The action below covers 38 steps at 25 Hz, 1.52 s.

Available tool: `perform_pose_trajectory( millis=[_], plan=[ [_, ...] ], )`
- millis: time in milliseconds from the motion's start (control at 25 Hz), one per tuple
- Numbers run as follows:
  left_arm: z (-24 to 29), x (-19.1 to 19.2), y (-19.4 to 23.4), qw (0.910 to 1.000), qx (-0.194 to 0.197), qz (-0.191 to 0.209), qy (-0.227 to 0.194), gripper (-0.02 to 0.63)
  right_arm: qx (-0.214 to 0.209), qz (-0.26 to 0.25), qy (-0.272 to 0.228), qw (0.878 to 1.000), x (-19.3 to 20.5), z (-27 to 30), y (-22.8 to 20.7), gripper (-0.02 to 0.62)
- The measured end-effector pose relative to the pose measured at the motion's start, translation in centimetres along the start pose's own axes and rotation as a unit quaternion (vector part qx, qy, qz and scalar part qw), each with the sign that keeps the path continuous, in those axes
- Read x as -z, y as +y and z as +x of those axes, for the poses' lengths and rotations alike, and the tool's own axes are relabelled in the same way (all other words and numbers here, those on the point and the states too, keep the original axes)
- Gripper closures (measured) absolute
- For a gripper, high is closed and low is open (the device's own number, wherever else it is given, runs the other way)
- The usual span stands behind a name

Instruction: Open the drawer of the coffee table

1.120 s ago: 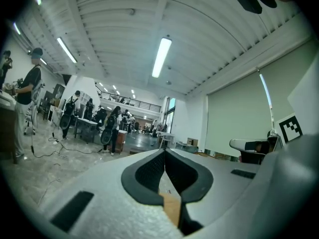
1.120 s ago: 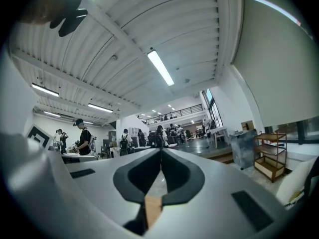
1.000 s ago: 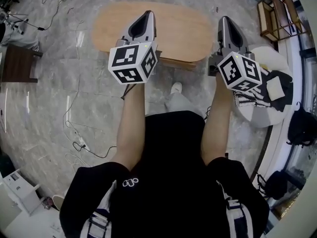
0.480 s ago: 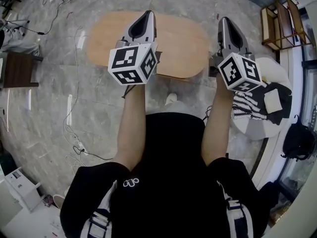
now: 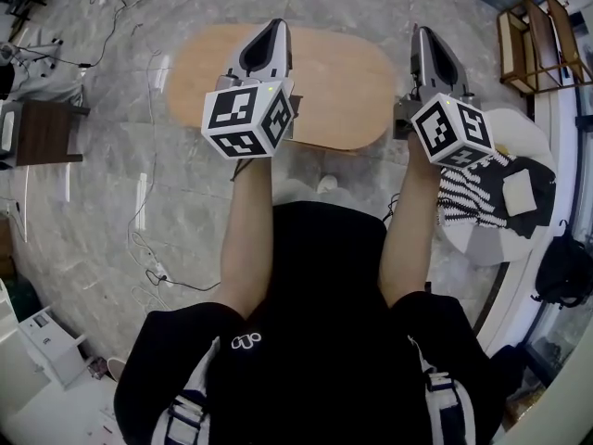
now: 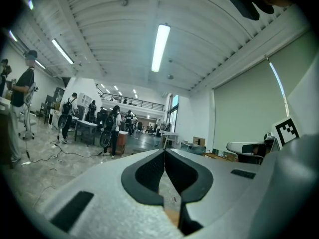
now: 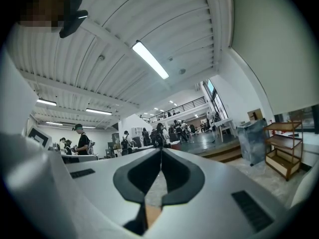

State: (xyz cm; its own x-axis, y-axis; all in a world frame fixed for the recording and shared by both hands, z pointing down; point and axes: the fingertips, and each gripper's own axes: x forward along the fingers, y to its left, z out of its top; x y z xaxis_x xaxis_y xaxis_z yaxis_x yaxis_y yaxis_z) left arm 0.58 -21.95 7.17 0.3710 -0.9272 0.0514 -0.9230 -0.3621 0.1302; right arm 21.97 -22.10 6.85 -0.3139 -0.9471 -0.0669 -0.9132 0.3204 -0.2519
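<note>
Grey marble floor (image 5: 102, 211) spreads under the standing person, and the oval wooden coffee table (image 5: 338, 82) sits just ahead of them, its drawer not to be made out from above. A round white worktop (image 5: 474, 245) stands to the right. The left tongs (image 5: 276, 24) hang above the tabletop, the right tongs (image 5: 426, 31) at its right end, both closed on nothing

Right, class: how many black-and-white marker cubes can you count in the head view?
2. One black-and-white marker cube is on the left tool, over the near edge of the oval wooden coffee table; the other is on the right tool, beside the table's right end. None looks hidden.
</note>
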Motion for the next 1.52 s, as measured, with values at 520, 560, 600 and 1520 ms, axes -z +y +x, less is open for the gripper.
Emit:
perform_pose_trajectory(
  millis=[520,560,600,1520],
  plan=[
    [1.5,2.1,1.2,0.9997,-0.005,0.002,0.025,0.597,0.001,0.029,0.029,0.999,3.2,1.9,-1.0,0.583],
    [1.7,2.3,1.3,0.9996,-0.004,0.003,0.028,0.597,0.003,0.029,0.031,0.999,3.4,2.0,-1.1,0.583],
    [2.0,2.5,1.4,0.9994,-0.004,0.01,0.031,0.597,0.006,0.029,0.033,0.999,3.6,2.0,-1.3,0.583],
    [2.4,16.0,7.4,0.9857,-0.014,0.013,0.168,0.597,0.041,0.063,0.164,0.984,17.2,3.4,-2.8,0.583]
  ],
)
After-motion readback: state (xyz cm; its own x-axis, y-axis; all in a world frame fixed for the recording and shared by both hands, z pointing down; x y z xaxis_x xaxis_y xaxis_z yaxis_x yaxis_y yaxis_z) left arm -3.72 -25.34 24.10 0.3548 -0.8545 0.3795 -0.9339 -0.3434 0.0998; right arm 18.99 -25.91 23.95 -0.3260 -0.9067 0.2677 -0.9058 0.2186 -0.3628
